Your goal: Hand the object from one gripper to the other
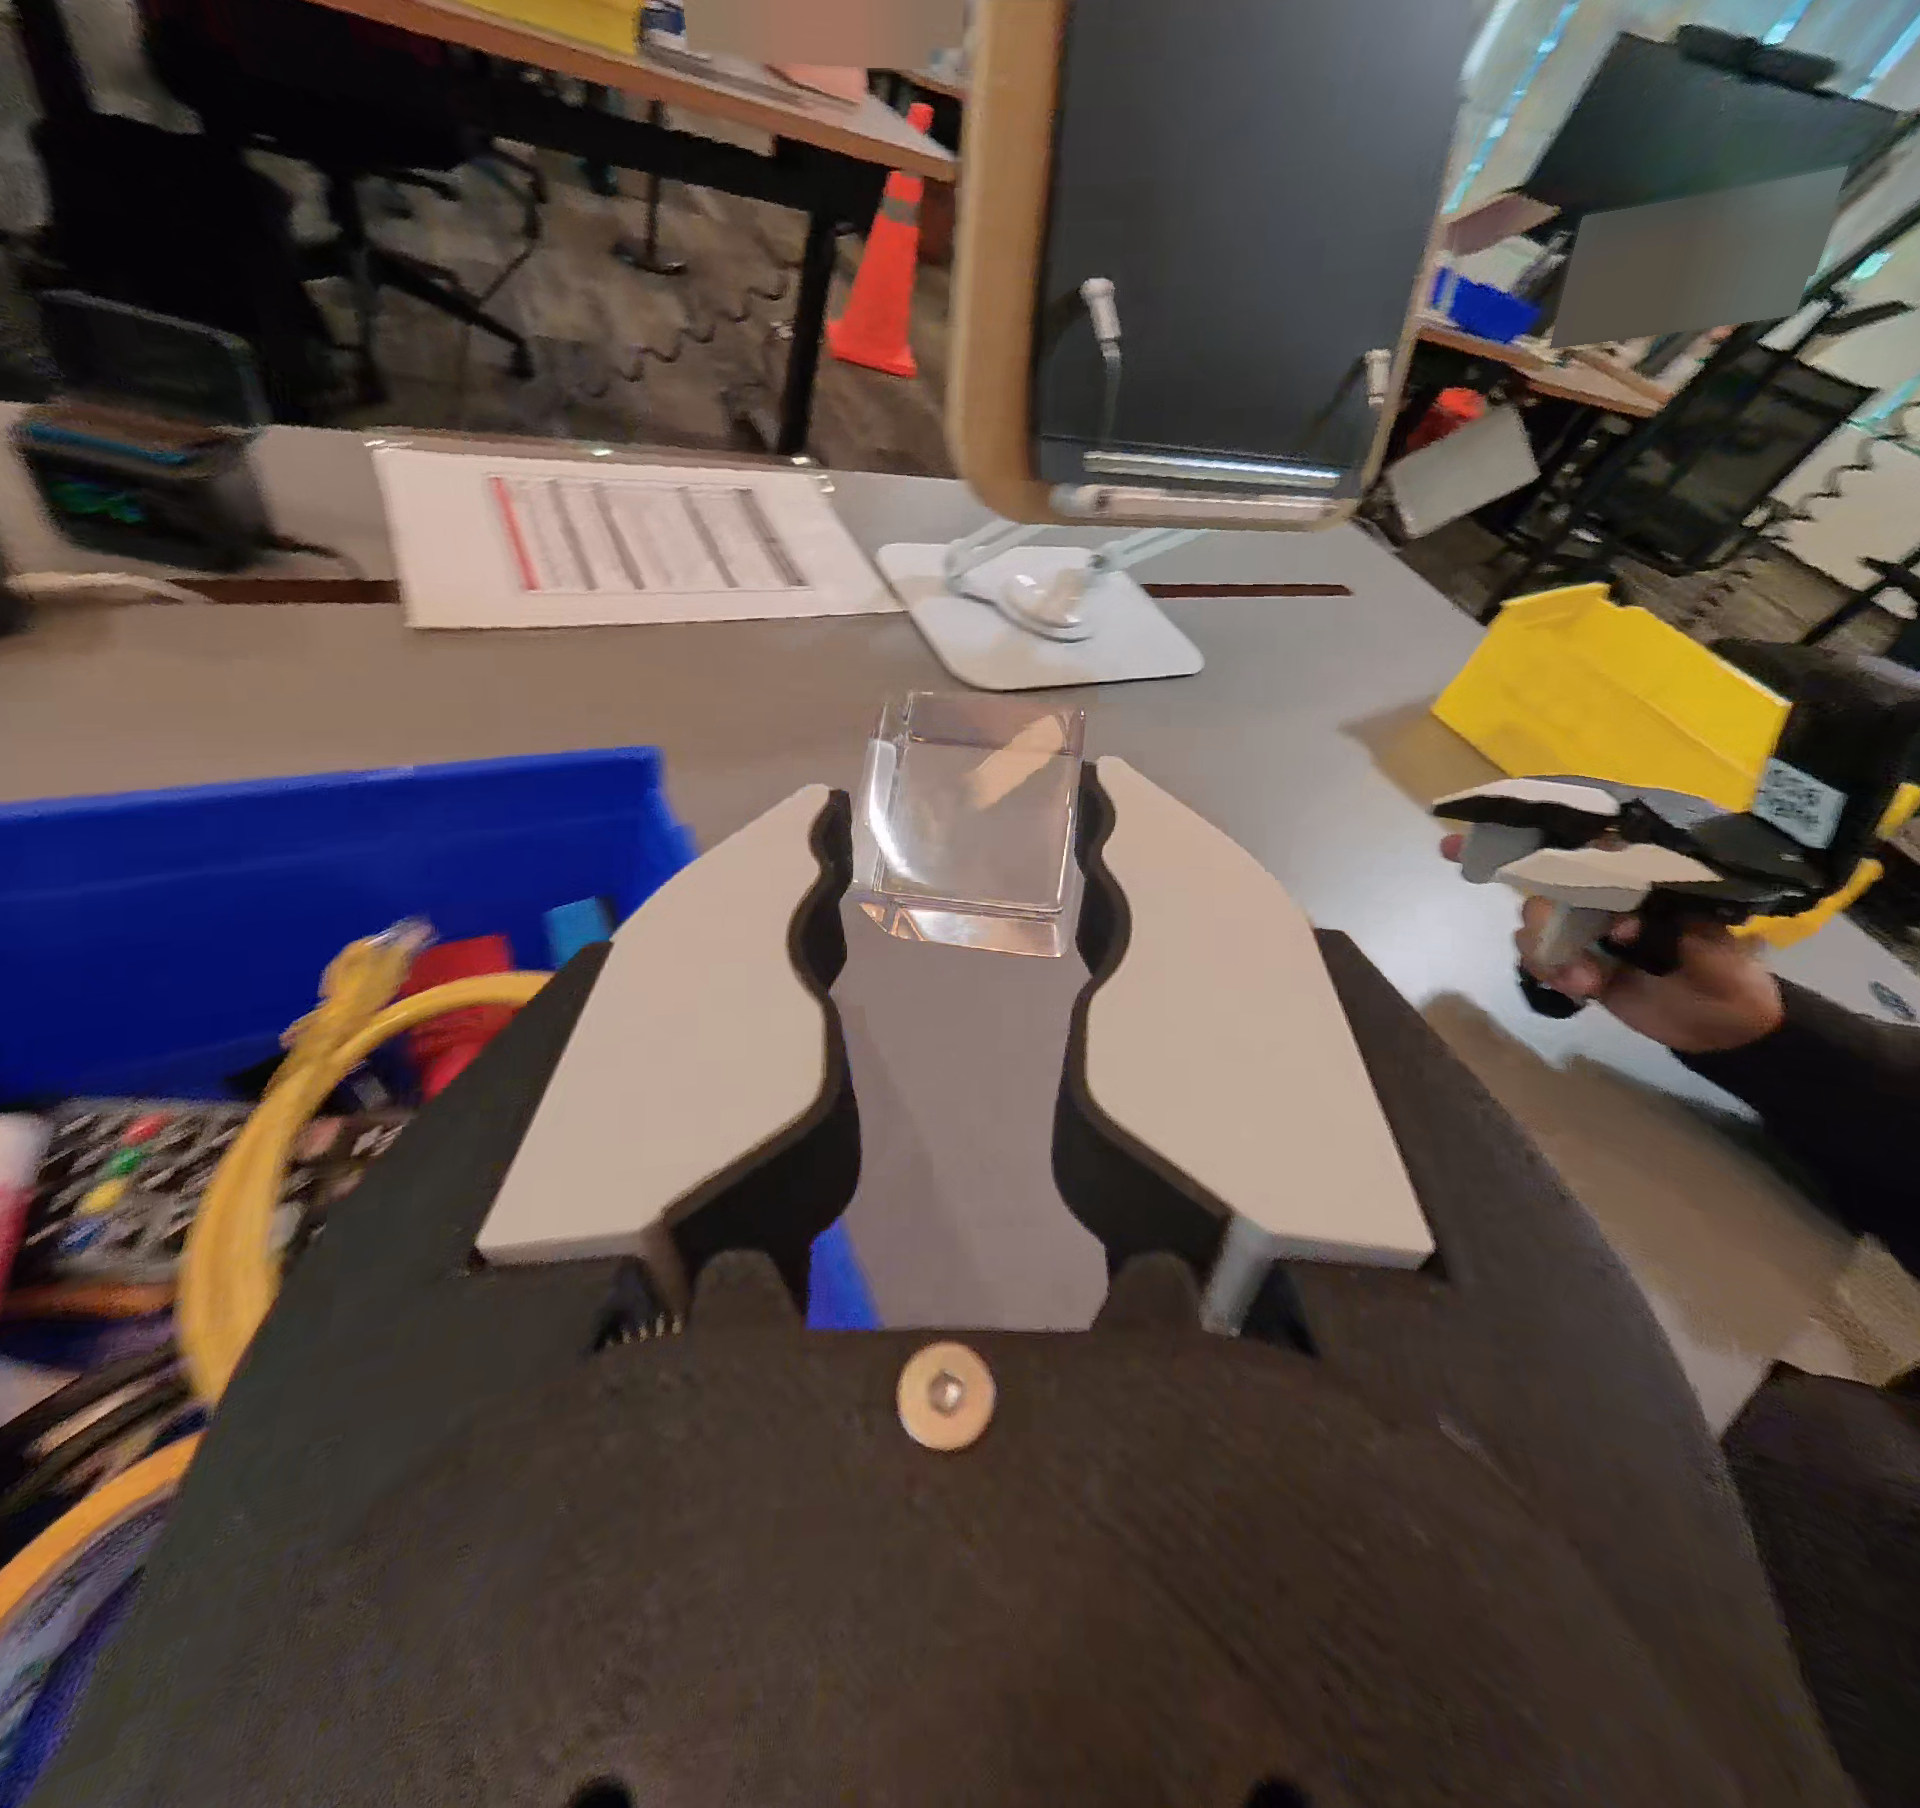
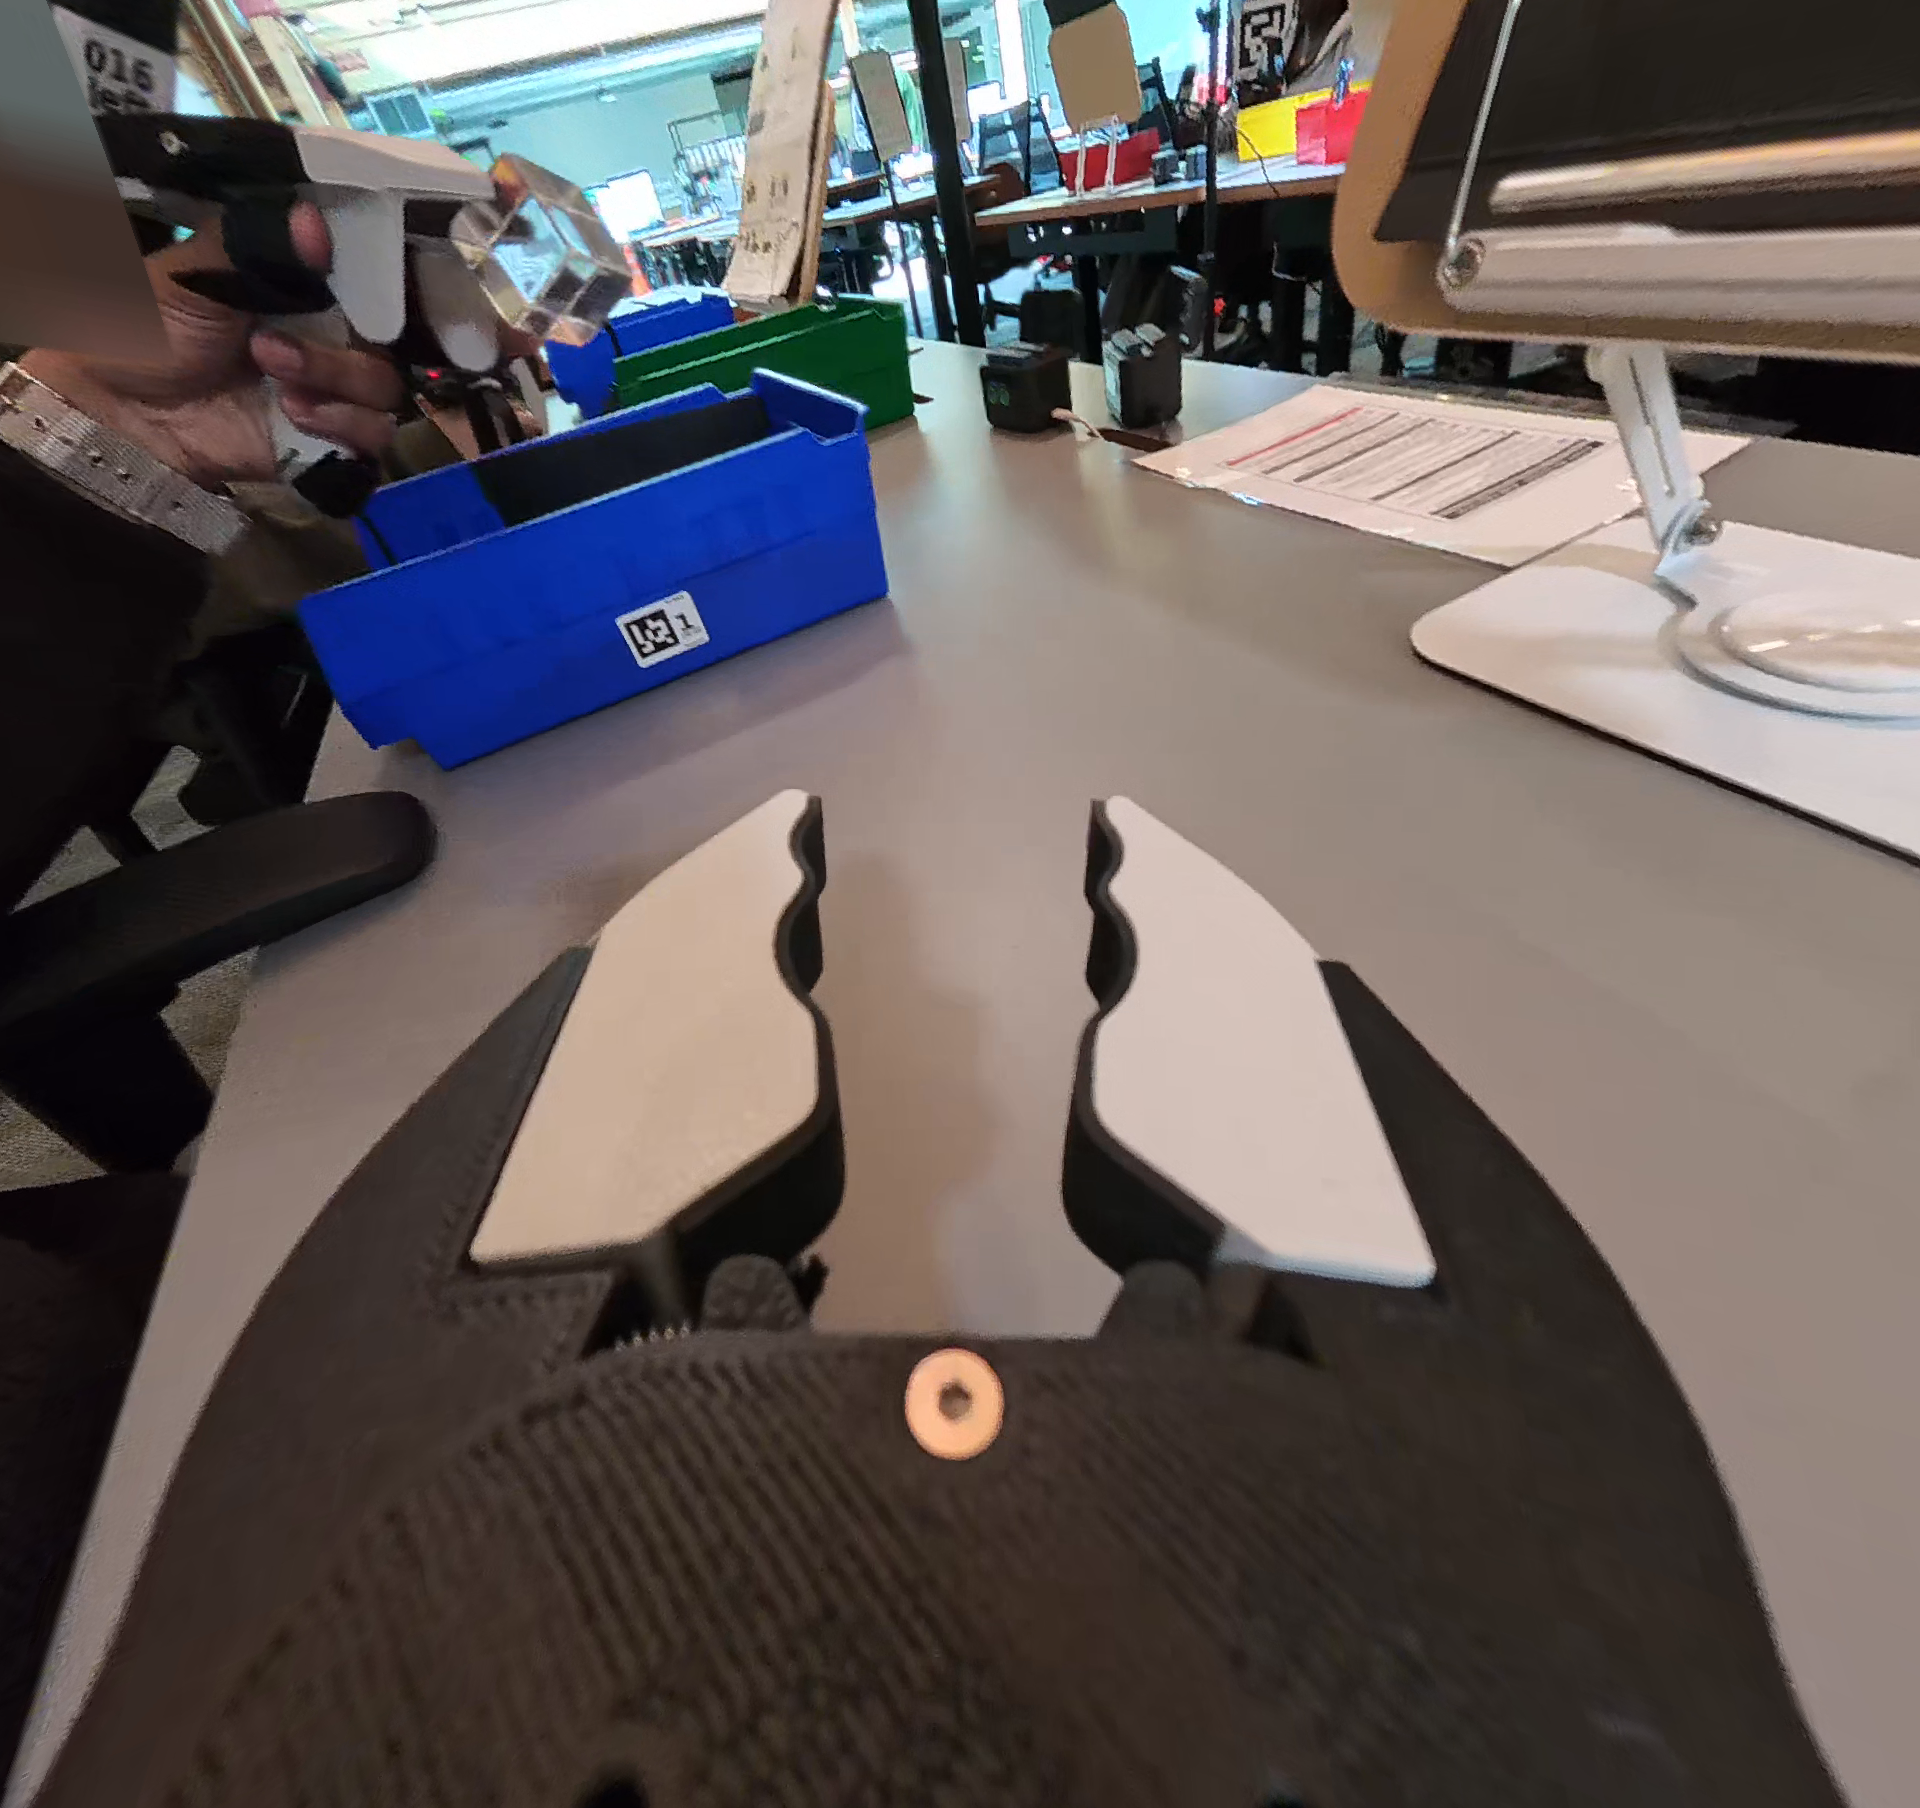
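The clear glass cube [image 1: 971,828] is clamped in the left gripper [image 1: 966,802], raised above the grey table [image 2: 1143,719]; the right gripper [image 2: 956,813] is held level, spread, empty, well apart.

My grey laminate tabletop [image 2: 1091,719] stands in an open workshop. Long wood-edged work tables [image 1: 582,65] line the rear over dark patterned carpet [image 1: 582,304]. Bright daylight enters through tall windows [image 1: 1558,23].

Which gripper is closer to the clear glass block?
Left. The left gripper clamps the glass block between its fingers; the right gripper hangs open, apart from it.
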